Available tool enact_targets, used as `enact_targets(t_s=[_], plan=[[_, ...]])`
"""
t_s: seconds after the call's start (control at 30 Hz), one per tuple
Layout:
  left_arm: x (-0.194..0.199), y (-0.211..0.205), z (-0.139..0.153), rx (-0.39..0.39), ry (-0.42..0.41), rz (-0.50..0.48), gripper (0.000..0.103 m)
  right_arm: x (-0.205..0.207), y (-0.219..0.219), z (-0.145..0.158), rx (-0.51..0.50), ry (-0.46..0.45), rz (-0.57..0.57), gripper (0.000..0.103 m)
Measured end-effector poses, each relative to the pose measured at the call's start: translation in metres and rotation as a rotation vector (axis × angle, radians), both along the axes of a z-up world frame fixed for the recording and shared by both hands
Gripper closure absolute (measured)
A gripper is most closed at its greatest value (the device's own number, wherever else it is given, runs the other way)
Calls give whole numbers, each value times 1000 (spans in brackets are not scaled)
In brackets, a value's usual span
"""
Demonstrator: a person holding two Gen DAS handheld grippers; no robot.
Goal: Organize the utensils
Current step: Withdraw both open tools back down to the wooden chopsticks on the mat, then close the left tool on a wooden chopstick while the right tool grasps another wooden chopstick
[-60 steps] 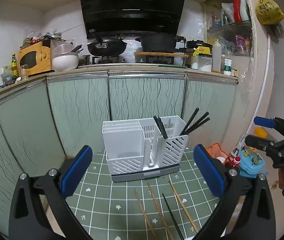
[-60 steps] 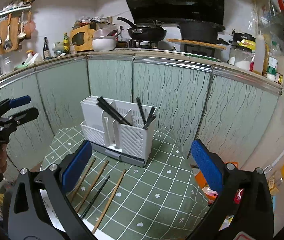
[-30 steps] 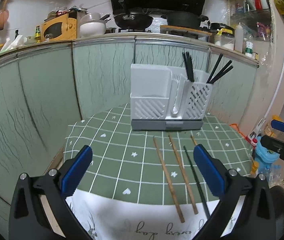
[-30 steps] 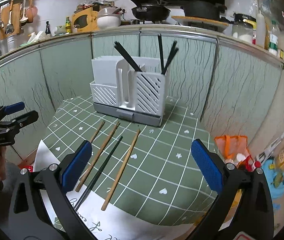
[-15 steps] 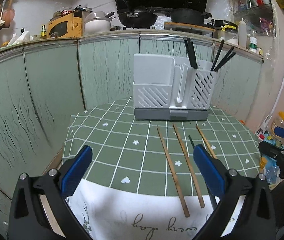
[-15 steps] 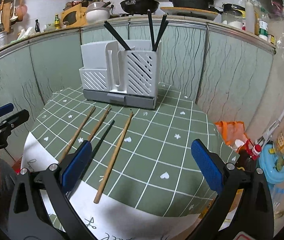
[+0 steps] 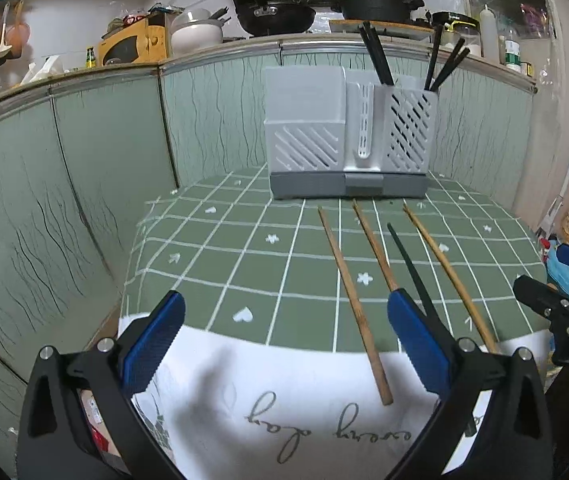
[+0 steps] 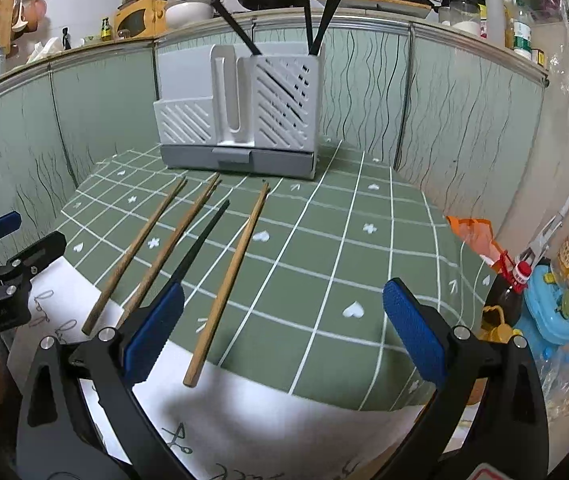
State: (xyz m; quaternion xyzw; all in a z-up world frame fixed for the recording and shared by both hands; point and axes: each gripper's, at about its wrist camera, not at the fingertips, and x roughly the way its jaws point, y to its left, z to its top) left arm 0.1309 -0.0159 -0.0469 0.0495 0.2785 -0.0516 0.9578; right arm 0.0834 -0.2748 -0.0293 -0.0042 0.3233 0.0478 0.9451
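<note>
Pick-up not yet begun: left gripper [image 7: 282,342] and right gripper [image 8: 284,330] hover, jaws wide and empty, at the counter's [image 8: 364,256] near edge, where three wooden chopsticks [image 8: 226,280] and one black chopstick [image 8: 198,246] lie short of the white utensil holder [image 8: 240,116] at its far edge; the next move calls for closing on one stick.

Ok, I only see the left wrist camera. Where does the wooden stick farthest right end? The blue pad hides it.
Observer: That chopstick ends on the white cloth, just past the green part.
Kid: Is the other gripper holding anything?
Observer: No. The right gripper is open, with nothing between its pads.
Kid: What's on the floor on that side?
Observer: An orange bag, beside the table.
</note>
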Motion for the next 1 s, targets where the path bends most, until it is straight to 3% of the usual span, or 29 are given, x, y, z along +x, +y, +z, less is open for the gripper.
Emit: enact_targets(t_s=[0.2,0.27,0.33,0.83,1.0], plan=[[-4,-4,-20,-25,45,9,5,-3,5,-17,2,24,-9,8],[-6,-7,-28,-25,63,4,14,-3,7,-23,6,33,-10,9],[-6,-11,-35,-13,78,-5,16,-4,9,-25,7,28,-8,10],[-7,-19,-39,-19,109,-43,17,-7,11,-24,-1,3,1,11],[-7,-21,-43,-23,126,-53,29,-10,14,-26,-6,4,10,15]])
